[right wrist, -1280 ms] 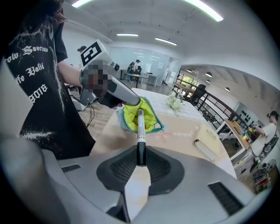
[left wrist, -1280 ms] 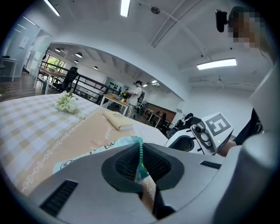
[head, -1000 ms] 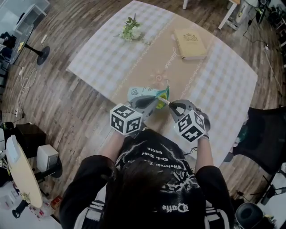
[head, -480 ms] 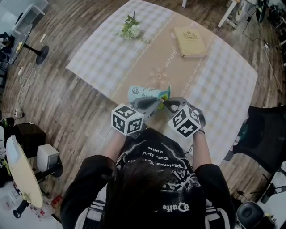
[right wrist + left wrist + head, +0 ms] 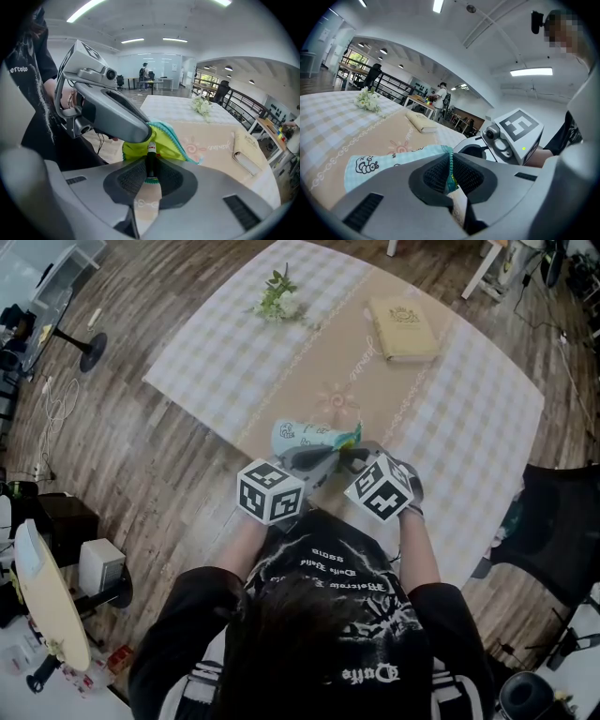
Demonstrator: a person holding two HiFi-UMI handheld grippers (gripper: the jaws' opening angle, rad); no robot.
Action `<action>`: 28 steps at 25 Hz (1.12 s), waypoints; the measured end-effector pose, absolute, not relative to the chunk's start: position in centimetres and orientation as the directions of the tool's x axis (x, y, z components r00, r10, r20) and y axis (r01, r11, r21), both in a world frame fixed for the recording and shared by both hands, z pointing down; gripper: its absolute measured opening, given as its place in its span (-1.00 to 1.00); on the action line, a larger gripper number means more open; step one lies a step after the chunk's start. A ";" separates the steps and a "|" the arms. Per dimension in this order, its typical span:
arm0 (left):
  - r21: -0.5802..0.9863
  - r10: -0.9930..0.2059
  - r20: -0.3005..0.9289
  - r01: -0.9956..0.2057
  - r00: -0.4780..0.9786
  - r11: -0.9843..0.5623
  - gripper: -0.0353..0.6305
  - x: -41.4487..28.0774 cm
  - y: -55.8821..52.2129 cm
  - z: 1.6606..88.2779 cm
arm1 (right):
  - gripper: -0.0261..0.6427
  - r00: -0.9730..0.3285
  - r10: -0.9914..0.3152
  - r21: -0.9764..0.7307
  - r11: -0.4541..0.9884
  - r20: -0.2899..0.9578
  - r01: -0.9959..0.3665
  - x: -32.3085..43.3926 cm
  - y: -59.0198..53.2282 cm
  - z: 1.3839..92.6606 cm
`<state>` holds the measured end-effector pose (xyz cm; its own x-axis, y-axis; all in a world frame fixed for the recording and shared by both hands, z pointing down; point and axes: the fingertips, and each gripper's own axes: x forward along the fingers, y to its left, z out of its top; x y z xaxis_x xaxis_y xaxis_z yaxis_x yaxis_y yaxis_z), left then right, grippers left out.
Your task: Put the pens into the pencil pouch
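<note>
Right gripper view told the story here. Your right gripper [image 5: 149, 182] was clamped on a dark pen [image 5: 150, 159], barrel pinched between the pads. The pen's white-and-red end was poking right at the mouth of the pouch [image 5: 164, 139], up against the yellow-green lining. Left gripper view had your left gripper [image 5: 450, 172] pinched shut on the teal zipper edge of that pouch, holding the opening up off the desk [image 5: 450, 418]. From the head view both grippers were bunched together at the near edge of the desk, right in front of you. The pouch's pale printed body lay flat just beyond them. The book [image 5: 403, 329] and the flowers [image 5: 277, 298] sat well away at the far side, out of the game.

So I'd say you were mid-insert: pen at the opening but not really inside yet, as far as I could tell. Next move, imo, needed the right gripper to slide the pen further in along the pouch's length, low enough to get under the zipper edge, and only then let go. The left one had to hold that lip up, or the mouth would probably flop closed on the tip. I couldn't spot any other pens.
</note>
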<state>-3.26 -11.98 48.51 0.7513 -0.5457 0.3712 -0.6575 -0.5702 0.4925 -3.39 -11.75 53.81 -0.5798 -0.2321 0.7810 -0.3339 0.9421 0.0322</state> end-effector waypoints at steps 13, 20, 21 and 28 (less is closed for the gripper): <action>0.525 -0.556 0.356 -0.653 0.751 -0.546 -0.79 -3.6 -11.5 48.5 | -0.70 -0.595 -0.213 -0.009 0.937 0.775 -0.348 -4.7 -11.7 54.8; 0.516 -0.562 0.369 -0.666 0.740 -0.538 -0.79 -3.7 -11.7 48.9 | -0.52 -0.605 -0.241 -0.003 0.927 0.759 -0.374 -4.8 -11.9 54.7; 0.515 -0.561 0.370 -0.666 0.741 -0.540 -0.79 -3.6 -11.7 48.9 | -0.50 -0.604 -0.246 0.000 0.926 0.758 -0.377 -4.7 -11.9 54.7; 0.511 -0.555 0.378 -0.667 0.741 -0.542 -0.79 -3.4 -11.8 49.0 | -0.38 -0.604 -0.293 0.023 0.910 0.741 -0.413 -3.2 -12.0 53.4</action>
<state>-3.39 -11.82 49.00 0.7408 -0.5553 0.3779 -0.6670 -0.5423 0.5108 -3.20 -12.02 53.40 -0.6037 -0.2929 0.7415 -0.4135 0.9102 0.0230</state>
